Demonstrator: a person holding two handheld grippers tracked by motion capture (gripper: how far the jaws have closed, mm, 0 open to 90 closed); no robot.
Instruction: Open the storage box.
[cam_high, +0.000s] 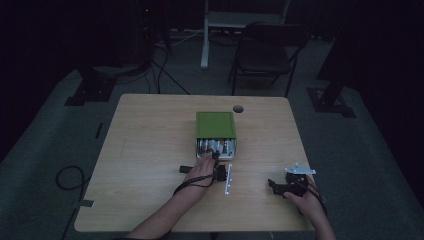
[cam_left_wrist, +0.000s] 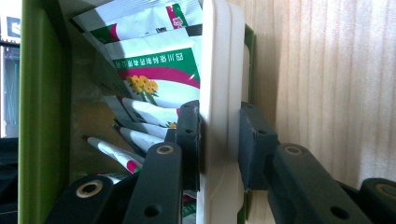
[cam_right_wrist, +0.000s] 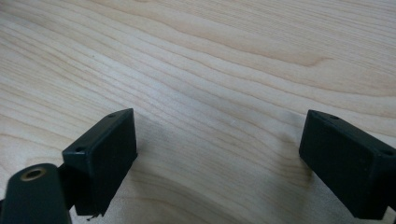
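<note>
Right gripper (cam_right_wrist: 219, 158): nearest the person at the table's right front, it rests idle with jaws wide apart and nothing between them; bare wood grain runs under it, apparently parked clear of the work.

Left gripper (cam_left_wrist: 219, 144): at the near end of the box, its two black pads are clamped on the white drawer front (cam_left_wrist: 219, 93), one pad inside and one outside the panel, a grip that looks suited to sliding the drawer along its track.

Left hand (cam_high: 200, 172): stretched forward from the table's front edge, cable looped at the wrist, steadying the tool at the drawer's mouth.

Packets (cam_left_wrist: 159, 74): green, white and magenta sachets stand packed on edge behind the panel, leaning against one another, filed so that each can be picked out from above.

Green box (cam_high: 215, 125): sits mid-table, lid side up, its drawer drawn out toward the person with the contents exposed; whether it is being opened further or pushed home cannot be told.

Table (cam_high: 150, 150): pale wood, with a cable hole just beyond the box.

Folding chair (cam_high: 267, 50): stands empty in the dim room past the far edge.
</note>
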